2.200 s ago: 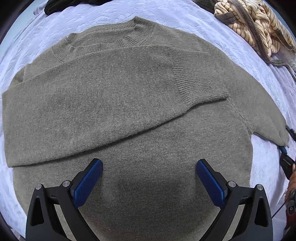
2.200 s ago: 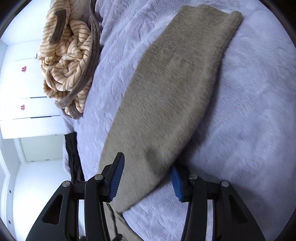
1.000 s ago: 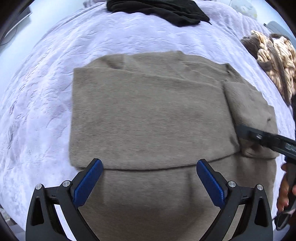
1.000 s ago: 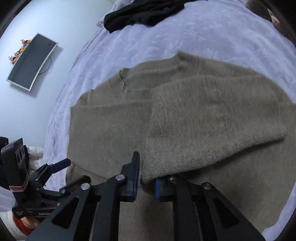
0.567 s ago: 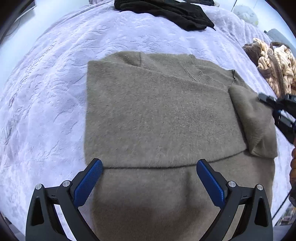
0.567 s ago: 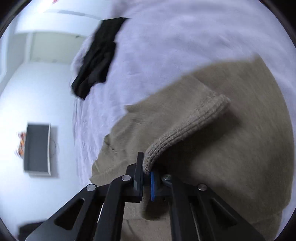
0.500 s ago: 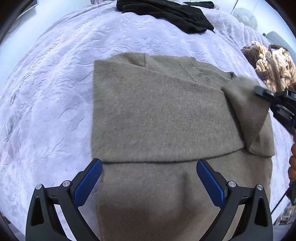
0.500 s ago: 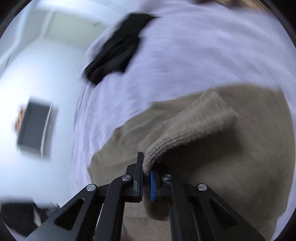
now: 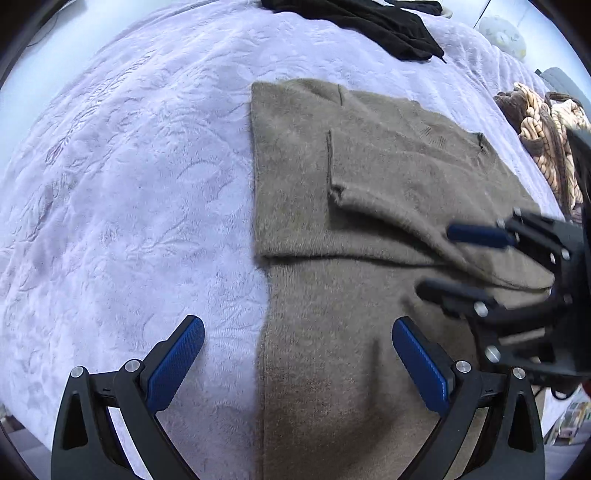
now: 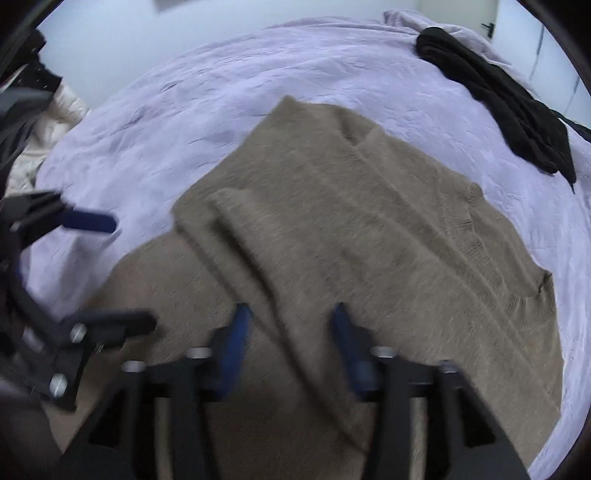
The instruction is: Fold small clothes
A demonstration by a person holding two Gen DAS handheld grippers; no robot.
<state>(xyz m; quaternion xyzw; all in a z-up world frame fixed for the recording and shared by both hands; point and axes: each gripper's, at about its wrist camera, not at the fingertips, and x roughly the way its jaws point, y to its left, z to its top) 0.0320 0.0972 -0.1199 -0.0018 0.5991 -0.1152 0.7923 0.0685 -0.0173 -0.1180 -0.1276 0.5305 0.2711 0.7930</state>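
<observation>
An olive-brown knit sweater [image 9: 369,229] lies flat on a lilac bedspread [image 9: 129,166] with both sleeves folded across its body. It also shows in the right wrist view [image 10: 369,229]. My left gripper [image 9: 295,354] is open and empty, hovering over the sweater's lower left edge. It appears at the left of the right wrist view [image 10: 110,273]. My right gripper [image 10: 291,343] is open and empty just above the folded sleeve [image 10: 258,258]. It also shows at the right of the left wrist view [image 9: 436,258].
A black garment [image 9: 369,22] lies at the far side of the bed, also visible in the right wrist view [image 10: 498,92]. A tan striped garment [image 9: 543,140] is heaped at the right edge. The bedspread [image 10: 221,92] stretches left of the sweater.
My right gripper carried the right sleeve across the sweater's body, laid it down and opened. My left gripper stayed open and drifted toward the sweater's left edge.
</observation>
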